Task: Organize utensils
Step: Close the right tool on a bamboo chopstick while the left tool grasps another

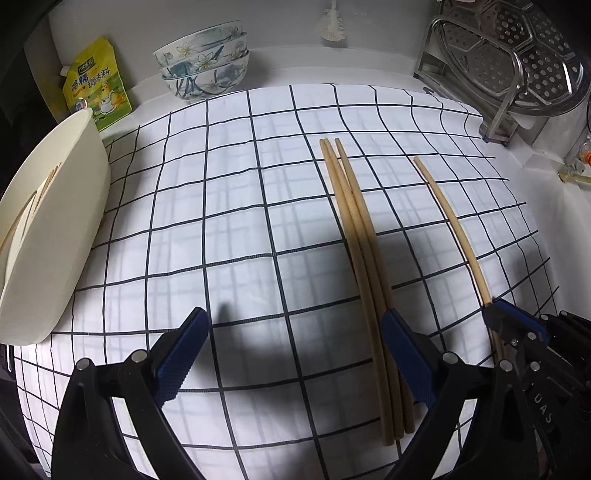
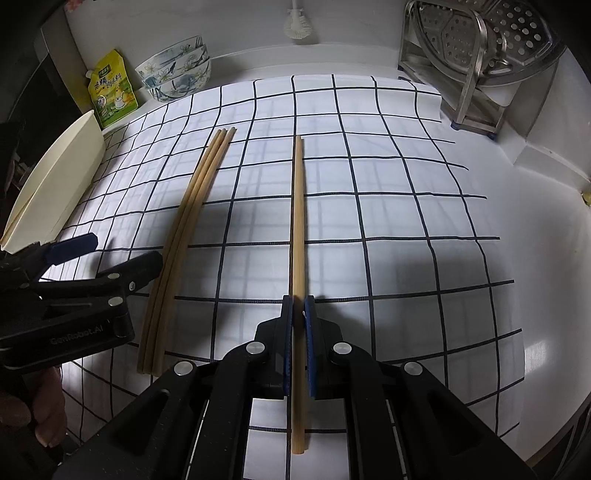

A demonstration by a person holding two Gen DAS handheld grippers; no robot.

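Three wooden chopsticks (image 1: 356, 236) lie side by side on the checked cloth (image 1: 229, 206); they also show in the right wrist view (image 2: 192, 206). My left gripper (image 1: 293, 325) is open and empty, just left of them, its right finger touching or nearly touching the bundle. My right gripper (image 2: 298, 308) is shut on a single chopstick (image 2: 298, 206) that lies along the cloth; it shows at the right in the left wrist view (image 1: 448, 221). A cream holder (image 1: 51, 229) with chopsticks inside stands at the left.
Stacked flowered bowls (image 1: 205, 64) and a yellow seasoning pouch (image 1: 98, 85) stand at the back left. A metal rack with perforated steamer plates (image 1: 517, 66) stands at the back right. A white brush (image 2: 297, 26) hangs on the back wall.
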